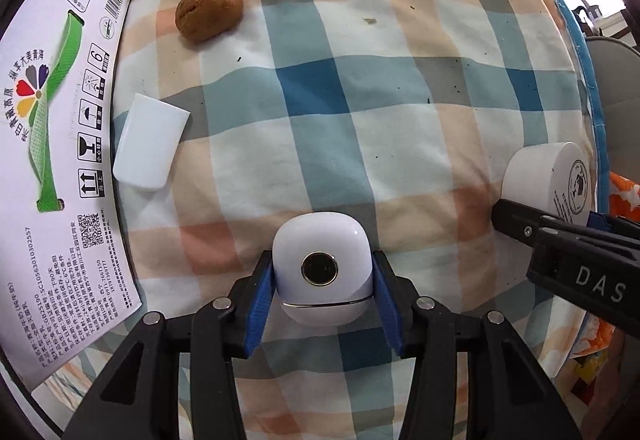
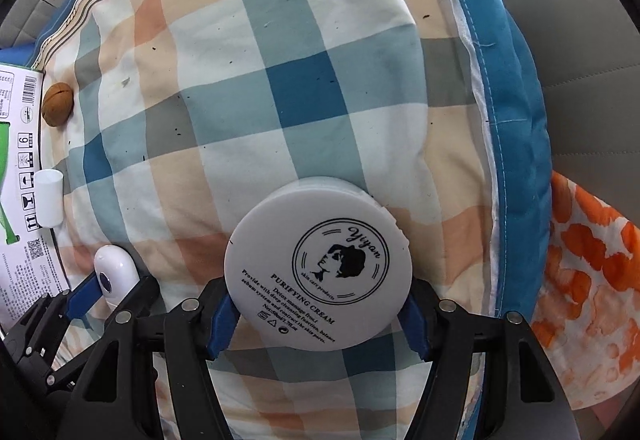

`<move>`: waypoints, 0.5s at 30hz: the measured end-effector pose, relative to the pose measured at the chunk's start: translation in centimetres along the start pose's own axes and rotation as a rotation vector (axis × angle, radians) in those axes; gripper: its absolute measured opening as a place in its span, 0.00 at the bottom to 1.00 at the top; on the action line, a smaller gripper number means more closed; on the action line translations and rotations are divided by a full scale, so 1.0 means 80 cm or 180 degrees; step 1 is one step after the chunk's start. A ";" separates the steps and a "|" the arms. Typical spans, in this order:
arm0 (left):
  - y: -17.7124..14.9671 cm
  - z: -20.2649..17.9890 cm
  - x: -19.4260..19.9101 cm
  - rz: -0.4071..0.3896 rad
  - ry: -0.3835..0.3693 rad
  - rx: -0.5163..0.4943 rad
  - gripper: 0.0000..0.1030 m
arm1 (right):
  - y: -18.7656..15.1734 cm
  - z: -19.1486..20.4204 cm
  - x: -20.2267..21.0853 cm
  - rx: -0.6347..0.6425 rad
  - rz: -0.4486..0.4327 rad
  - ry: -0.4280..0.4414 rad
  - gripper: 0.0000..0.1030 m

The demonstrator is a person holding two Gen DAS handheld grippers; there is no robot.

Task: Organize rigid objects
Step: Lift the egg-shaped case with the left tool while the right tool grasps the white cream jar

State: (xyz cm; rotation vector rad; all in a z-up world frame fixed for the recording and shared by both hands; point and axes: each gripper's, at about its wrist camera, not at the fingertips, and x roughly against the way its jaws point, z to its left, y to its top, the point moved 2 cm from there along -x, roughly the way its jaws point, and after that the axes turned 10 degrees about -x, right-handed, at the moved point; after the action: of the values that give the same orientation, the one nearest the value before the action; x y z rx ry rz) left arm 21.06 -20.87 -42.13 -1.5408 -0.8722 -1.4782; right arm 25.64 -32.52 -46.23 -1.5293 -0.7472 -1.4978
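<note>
White objects sit in both grippers, over a checked cloth. The left gripper [image 1: 323, 294] has its blue pads [image 1: 262, 304] pressed against both sides of a small rounded white case [image 1: 320, 268] with a dark round button ringed in metal on its upper face. The case is near the bottom centre of the left wrist view, right at the fingertips, and whether it touches the cloth cannot be told.

The right gripper [image 2: 318, 314] holds a round white cream jar [image 2: 318, 266] by its rim, one blue pad [image 2: 222, 324] on each side. The lid faces the camera and carries a black printed profile of a woman's head inside a ring, with the words "Yiyan" and "PURIFYING CREAM". In the left wrist view the same jar [image 1: 546, 180] appears at the right edge, well apart from the case.

Farther left on the cloth [image 1: 360, 100] lies a flat white cap [image 1: 150, 142], just beside a white printed carton [image 1: 52, 160] that bears a green ribbon graphic, a barcode and a QR code. Beyond the cap, near the carton's far corner, lies a brown walnut [image 1: 209, 15].

The cloth is checked in blue, grey, peach and white and dotted with small dark specks. A blue border [image 2: 516, 120] runs along its right side, with grey upholstery [image 2: 580, 80] beyond and orange-and-white fabric [image 2: 592, 288] below that.
</note>
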 end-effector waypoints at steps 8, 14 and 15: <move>-0.003 0.019 0.066 -0.0188 0.0008 -0.0102 0.43 | -0.045 -0.034 0.056 0.0082 -0.0218 0.0101 0.66; -0.002 0.030 0.135 -0.0551 0.0042 -0.0224 0.43 | -0.070 -0.032 0.120 0.0184 -0.0458 0.0225 0.66; -0.003 0.034 0.145 -0.0599 0.0042 -0.0219 0.43 | -0.074 -0.030 0.129 0.0207 -0.0483 0.0243 0.66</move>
State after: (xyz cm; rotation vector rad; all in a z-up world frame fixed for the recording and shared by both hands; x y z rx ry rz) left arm 22.91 -18.90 -30.50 -1.5306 -0.9902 -1.6659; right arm 20.41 -33.36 -35.26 -1.3847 -0.8746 -1.6178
